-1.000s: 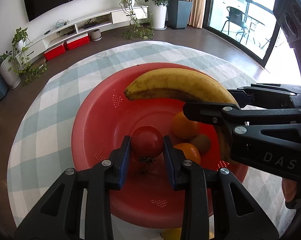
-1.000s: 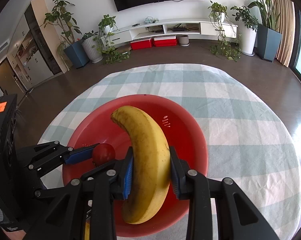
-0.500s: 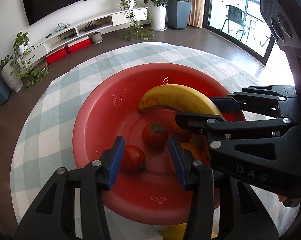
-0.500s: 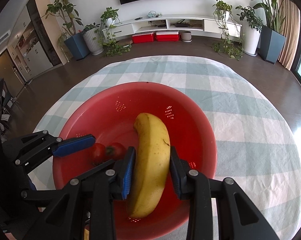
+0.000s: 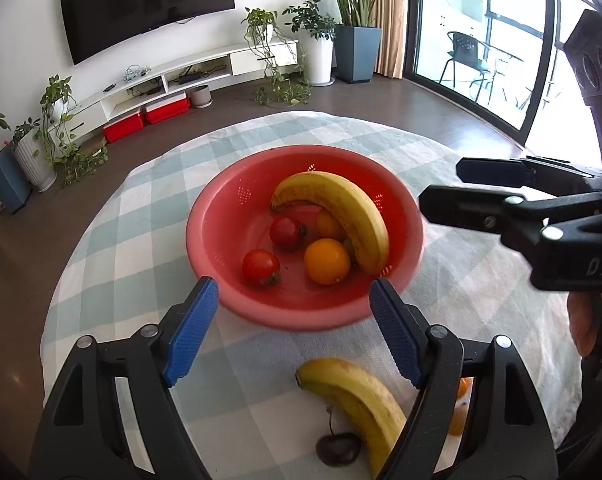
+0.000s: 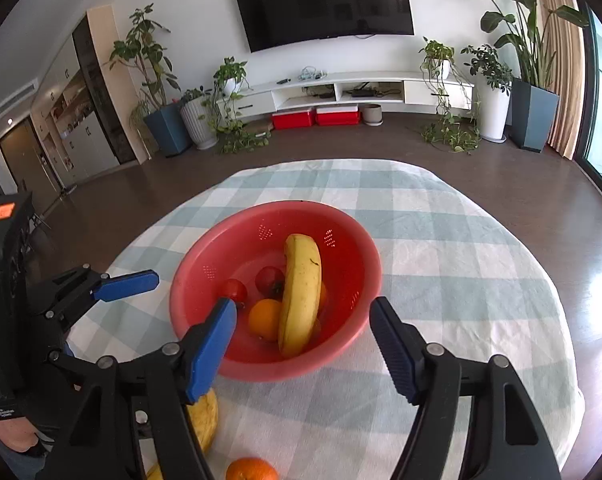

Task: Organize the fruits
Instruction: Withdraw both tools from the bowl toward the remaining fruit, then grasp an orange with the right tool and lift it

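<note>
A red perforated bowl (image 5: 221, 216) (image 6: 353, 248) sits on the checked tablecloth. In it lie a banana (image 5: 341, 212) (image 6: 301, 288), two tomatoes (image 5: 261, 267) (image 5: 285, 233) and oranges (image 5: 327, 261) (image 6: 265, 318). My left gripper (image 5: 297, 336) is open and empty, just short of the bowl's near rim. My right gripper (image 6: 305, 344) is open and empty, also at the near rim. On the cloth near me lie a second banana (image 5: 361, 404) (image 6: 205, 420), a dark cherry-like fruit (image 5: 338, 448) and an orange (image 6: 252, 469).
The round table's cloth (image 6: 461, 280) drops off at its edges to a dark floor. A TV wall, a low shelf and potted plants stand far behind. A glass door is at the right.
My left gripper let go of the tomato into the bowl. My right gripper let go of the banana, which now lies in the bowl. Both have opened wide and drawn back.
</note>
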Demonstrator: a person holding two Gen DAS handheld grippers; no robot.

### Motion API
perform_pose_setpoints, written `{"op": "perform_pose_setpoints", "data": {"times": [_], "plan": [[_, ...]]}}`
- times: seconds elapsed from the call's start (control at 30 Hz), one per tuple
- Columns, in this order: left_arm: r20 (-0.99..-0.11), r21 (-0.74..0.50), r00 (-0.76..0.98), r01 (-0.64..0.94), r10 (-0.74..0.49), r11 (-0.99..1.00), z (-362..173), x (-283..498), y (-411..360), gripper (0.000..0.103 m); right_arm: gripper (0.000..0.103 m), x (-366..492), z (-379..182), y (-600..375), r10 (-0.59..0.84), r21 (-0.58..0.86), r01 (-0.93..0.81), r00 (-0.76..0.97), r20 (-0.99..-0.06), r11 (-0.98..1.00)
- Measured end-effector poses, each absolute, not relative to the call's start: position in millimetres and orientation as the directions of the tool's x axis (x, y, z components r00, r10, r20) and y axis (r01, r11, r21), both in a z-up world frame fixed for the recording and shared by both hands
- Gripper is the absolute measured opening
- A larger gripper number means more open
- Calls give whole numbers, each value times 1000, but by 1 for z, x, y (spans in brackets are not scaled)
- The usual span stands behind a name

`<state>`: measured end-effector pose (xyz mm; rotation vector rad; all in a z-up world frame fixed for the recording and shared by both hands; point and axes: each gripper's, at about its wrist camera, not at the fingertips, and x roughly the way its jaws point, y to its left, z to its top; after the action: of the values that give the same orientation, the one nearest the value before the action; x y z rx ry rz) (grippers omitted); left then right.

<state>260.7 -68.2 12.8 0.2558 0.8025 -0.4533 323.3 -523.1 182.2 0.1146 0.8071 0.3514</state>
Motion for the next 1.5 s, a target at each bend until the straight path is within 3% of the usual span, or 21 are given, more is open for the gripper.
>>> {"op": "perform_pose_setpoints", "data": {"times": [0.23, 0.43, 0.6, 0.8, 1.17, 1.5], "plan": [[-735, 4, 613, 429, -288, 903, 9, 183, -36, 79, 77, 236, 182, -549, 381, 295, -245, 674, -633, 924], [-749, -70, 597, 361, -288, 930, -14, 121, -6, 79, 77, 174, 151, -556, 393, 368, -187, 667, -633, 911], [-752, -138, 581, 324, -311, 936, -36, 84, 11, 79, 75, 142, 134, -527, 435, 348, -263, 611, -662, 900], [-759, -180, 564, 300, -326, 937, -55, 64, 17, 79, 70, 129, 132, -495, 461, 310, -345, 580, -672, 886], [-726, -200, 609, 257, -319, 946, -47, 60, 34, 80, 48, 144, 116, -444, 429, 200, -443, 510, -745, 874], [-721, -220, 604, 265, -339, 939, -45, 63, 38, 80, 45, 157, 100, -435, 414, 179, -467, 472, -778, 866]]}}
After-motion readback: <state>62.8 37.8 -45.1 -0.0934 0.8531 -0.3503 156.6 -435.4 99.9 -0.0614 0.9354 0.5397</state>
